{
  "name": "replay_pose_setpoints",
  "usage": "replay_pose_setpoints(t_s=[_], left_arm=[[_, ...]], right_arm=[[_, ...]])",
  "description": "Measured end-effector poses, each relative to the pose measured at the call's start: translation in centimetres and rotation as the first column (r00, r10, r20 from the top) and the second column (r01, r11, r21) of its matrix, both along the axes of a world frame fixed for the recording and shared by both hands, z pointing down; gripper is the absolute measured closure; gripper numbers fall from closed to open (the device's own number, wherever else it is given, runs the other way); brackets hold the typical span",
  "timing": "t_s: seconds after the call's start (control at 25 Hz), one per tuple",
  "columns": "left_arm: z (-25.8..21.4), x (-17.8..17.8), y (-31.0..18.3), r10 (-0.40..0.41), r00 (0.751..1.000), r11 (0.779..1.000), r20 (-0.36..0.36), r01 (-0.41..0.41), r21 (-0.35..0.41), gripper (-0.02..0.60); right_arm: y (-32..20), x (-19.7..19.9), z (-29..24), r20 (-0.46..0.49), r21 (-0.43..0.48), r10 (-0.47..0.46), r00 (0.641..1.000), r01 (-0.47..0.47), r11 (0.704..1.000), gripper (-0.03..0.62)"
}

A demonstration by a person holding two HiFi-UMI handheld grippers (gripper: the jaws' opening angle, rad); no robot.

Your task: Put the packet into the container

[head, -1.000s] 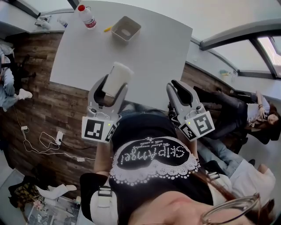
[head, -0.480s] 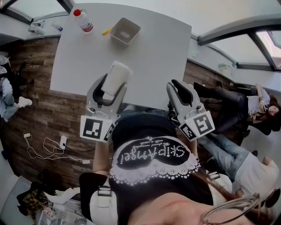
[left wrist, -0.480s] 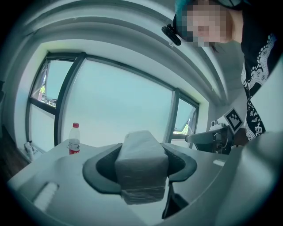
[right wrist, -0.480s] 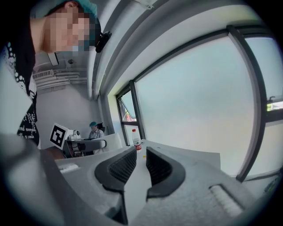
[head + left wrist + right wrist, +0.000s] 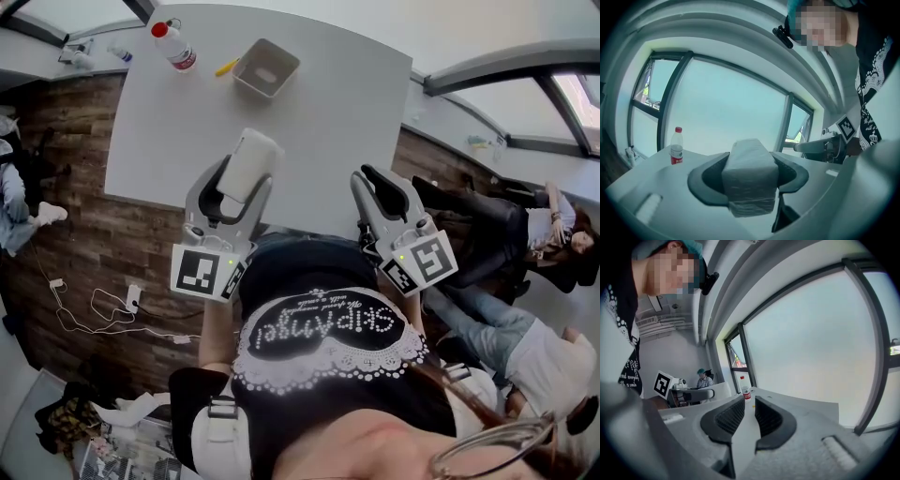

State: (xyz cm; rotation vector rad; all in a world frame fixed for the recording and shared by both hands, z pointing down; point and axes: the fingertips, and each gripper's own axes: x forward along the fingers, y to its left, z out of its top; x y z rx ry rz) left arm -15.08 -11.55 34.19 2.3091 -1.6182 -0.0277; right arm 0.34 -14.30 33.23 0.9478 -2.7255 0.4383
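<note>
A white wrapped packet point(image 5: 252, 161) stands up between the jaws of my left gripper point(image 5: 246, 174), which is shut on it above the near edge of the white table point(image 5: 319, 122). In the left gripper view the packet point(image 5: 751, 165) fills the gap between the dark pads. The container point(image 5: 267, 67), a shallow square grey tub, sits at the table's far side, well beyond the packet. My right gripper point(image 5: 384, 185) hovers off the table's near right edge; its jaws stand almost together with nothing between them, as the right gripper point(image 5: 749, 416) view also shows.
A clear bottle point(image 5: 172, 43) with red cap and label stands at the far left of the table, a small yellow object point(image 5: 225, 67) beside the container. Wooden floor with cables point(image 5: 103, 314) lies left; seated people point(image 5: 553, 234) are at the right.
My right gripper has edged slightly left and toward the table. The left gripper still holds the packet in the same place.
</note>
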Motion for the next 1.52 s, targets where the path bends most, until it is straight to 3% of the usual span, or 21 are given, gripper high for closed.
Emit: replay_pose_setpoints(t_s=[0.64, 1.2, 1.52], left_arm=[[0.5, -0.5, -1.3, -0.009, 1.000, 1.000, 0.010, 0.009, -0.020, 0.316], [-1.5, -2.5, -6.5, -0.037, 0.996, 0.993, 0.083, 0.027, 0.118, 0.316], [-1.1, -3.6, -11.0, -0.027, 0.995, 0.987, 0.093, 0.012, 0.160, 0.318]], right_arm=[[-1.0, 0.7, 0.7, 0.006, -0.023, 0.035, 0.999, -0.035, 0.999, 0.525], [-1.8, 1.4, 1.1, 0.000, -0.036, 0.100, 0.995, -0.100, 0.994, 0.525], [-2.8, 2.0, 1.5, -0.015, -0.050, 0.161, 0.987, -0.162, 0.986, 0.525]])
